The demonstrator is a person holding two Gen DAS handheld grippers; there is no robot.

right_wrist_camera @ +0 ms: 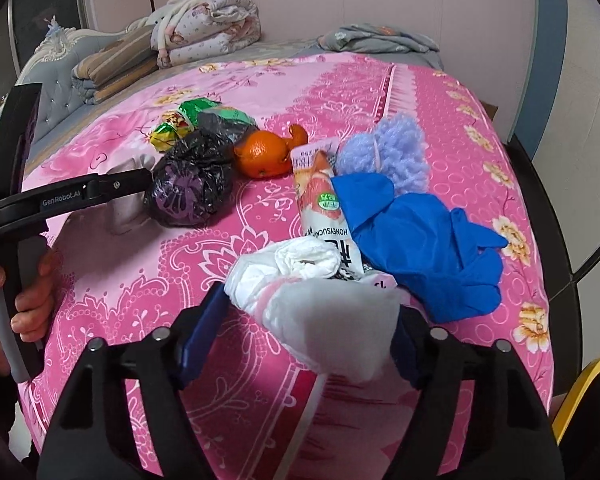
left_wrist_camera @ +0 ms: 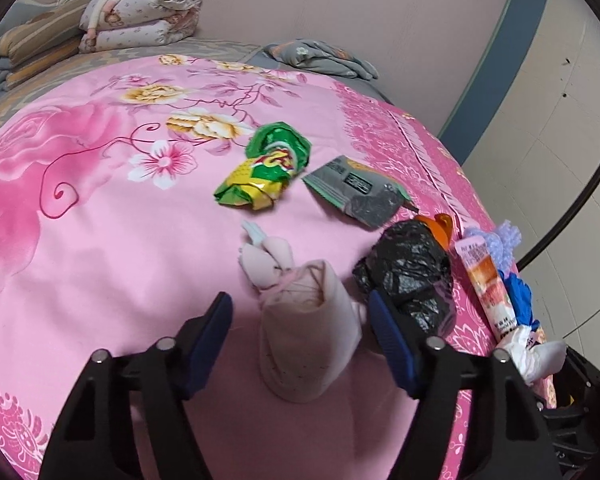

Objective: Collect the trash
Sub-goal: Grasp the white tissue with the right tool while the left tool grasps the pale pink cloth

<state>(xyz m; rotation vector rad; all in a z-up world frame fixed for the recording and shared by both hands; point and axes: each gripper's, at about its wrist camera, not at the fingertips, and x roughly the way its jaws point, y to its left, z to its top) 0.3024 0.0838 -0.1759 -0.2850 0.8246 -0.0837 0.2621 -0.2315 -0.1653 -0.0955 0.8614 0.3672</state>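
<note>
Grippers first, nearest the cameras: the left gripper [left_wrist_camera: 300,344] straddles a pale pink sock [left_wrist_camera: 300,332] on the pink floral bedspread [left_wrist_camera: 100,240], left pad clear of the fabric, right pad at its edge; jaws part open, not clamped. Right gripper [right_wrist_camera: 308,336] has its pads against a crumpled white wad [right_wrist_camera: 324,312], apparently gripped. Trash lies loose just beyond: black plastic bag [left_wrist_camera: 408,276], knotted, contents hidden; orange-and-white sachet [right_wrist_camera: 324,204]; blue glove [right_wrist_camera: 424,240]; lilac yarn tuft [right_wrist_camera: 392,152]. Farther: orange peel [right_wrist_camera: 264,154], grey wrapper [left_wrist_camera: 356,190], green-yellow wrapper [left_wrist_camera: 268,168]. Far left: folded quilts [left_wrist_camera: 140,12].
</note>
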